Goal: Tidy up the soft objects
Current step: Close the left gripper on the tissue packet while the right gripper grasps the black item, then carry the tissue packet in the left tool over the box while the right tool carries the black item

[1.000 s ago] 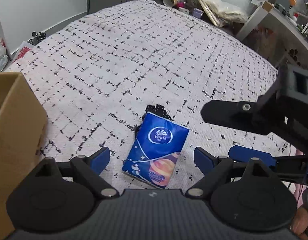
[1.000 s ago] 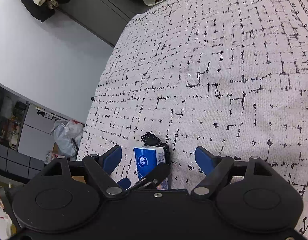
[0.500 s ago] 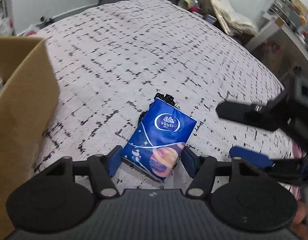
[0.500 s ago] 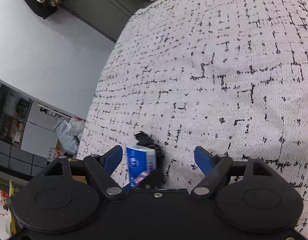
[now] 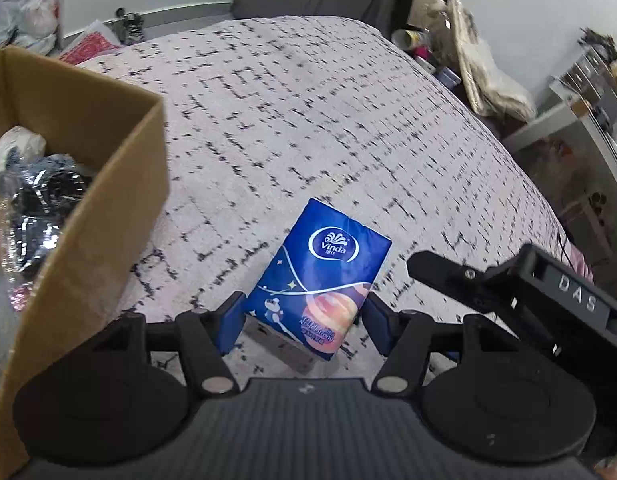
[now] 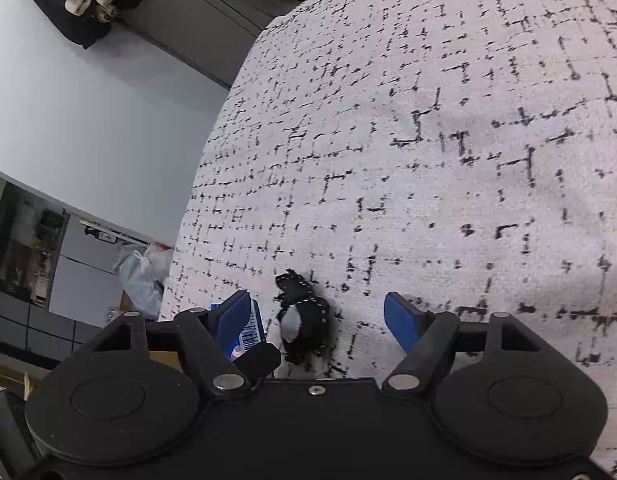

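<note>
A blue Vinda tissue pack (image 5: 320, 280) is held between the blue pads of my left gripper (image 5: 304, 316), lifted above the white black-flecked bedspread (image 5: 308, 120). Its barcoded end shows in the right wrist view (image 6: 250, 334), behind my left finger there. A small black lacy fabric item (image 6: 304, 320) lies on the bedspread between the fingers of my right gripper (image 6: 320, 312), which is open and empty. My right gripper also shows at the right of the left wrist view (image 5: 508, 292).
An open cardboard box (image 5: 120, 184) stands at the left, holding bagged soft items (image 5: 32, 196). Floor clutter, bags (image 5: 24, 12) and a desk (image 5: 568, 128) surround the bed. A wall and cabinet (image 6: 88, 120) lie beyond the bed's left edge.
My left gripper closed on the tissue pack and lifted it off the bedspread toward the box, uncovering the black fabric item. My right gripper stayed open, moving slightly closer to the fabric.
</note>
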### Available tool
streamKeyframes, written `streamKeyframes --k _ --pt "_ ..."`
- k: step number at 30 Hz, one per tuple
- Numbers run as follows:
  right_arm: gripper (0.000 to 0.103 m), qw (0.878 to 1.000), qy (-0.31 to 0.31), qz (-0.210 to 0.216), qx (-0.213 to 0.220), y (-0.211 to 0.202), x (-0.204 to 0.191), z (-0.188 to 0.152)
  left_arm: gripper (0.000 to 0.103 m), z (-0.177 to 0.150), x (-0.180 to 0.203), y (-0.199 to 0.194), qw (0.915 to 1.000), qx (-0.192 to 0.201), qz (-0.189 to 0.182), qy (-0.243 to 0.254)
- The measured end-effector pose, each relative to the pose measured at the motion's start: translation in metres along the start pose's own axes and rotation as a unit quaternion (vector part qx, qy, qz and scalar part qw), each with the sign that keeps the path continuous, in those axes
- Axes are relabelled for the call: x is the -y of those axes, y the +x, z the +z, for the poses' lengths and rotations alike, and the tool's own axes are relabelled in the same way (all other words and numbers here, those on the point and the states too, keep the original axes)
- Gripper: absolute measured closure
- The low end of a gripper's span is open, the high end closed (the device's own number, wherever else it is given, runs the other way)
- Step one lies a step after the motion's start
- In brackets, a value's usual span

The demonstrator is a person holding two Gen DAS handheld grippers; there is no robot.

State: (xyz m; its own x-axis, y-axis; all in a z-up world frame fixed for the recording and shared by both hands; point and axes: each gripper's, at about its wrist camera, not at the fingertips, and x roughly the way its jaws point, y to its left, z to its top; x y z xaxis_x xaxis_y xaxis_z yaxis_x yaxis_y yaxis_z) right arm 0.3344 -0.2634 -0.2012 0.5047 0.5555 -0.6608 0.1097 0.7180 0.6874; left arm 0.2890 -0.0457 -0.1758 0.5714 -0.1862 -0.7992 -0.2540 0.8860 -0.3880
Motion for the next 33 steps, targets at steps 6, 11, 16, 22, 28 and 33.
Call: streamKeyframes --k 6,11,16,22,28,33 --pt "0.045 1.0 0.012 0.004 -0.019 0.017 0.003 -0.004 0.041 0.011 -0.012 -0.003 0.9993 0.012 -0.004 -0.034" --pt "0.045 1.0 0.009 0.007 -0.027 0.024 0.0 -0.006 0.041 0.016 -0.019 0.001 0.9988 0.003 -0.007 -0.048" --pt "0.047 0.999 0.017 0.008 -0.031 0.028 0.002 -0.006 0.041 0.016 -0.023 0.006 0.9981 -0.008 -0.012 -0.059" --pt "0.077 0.998 0.029 0.011 -0.052 0.037 0.006 -0.009 0.041 0.02 -0.023 0.001 0.9977 0.003 -0.024 -0.063" --pt "0.091 0.998 0.012 -0.004 -0.054 0.035 0.001 -0.013 0.041 0.025 -0.019 -0.002 0.9978 0.016 -0.02 -0.061" --pt "0.092 0.999 -0.005 -0.004 -0.04 0.02 -0.014 -0.015 0.041 0.026 -0.012 -0.013 0.9981 0.035 -0.015 -0.048"
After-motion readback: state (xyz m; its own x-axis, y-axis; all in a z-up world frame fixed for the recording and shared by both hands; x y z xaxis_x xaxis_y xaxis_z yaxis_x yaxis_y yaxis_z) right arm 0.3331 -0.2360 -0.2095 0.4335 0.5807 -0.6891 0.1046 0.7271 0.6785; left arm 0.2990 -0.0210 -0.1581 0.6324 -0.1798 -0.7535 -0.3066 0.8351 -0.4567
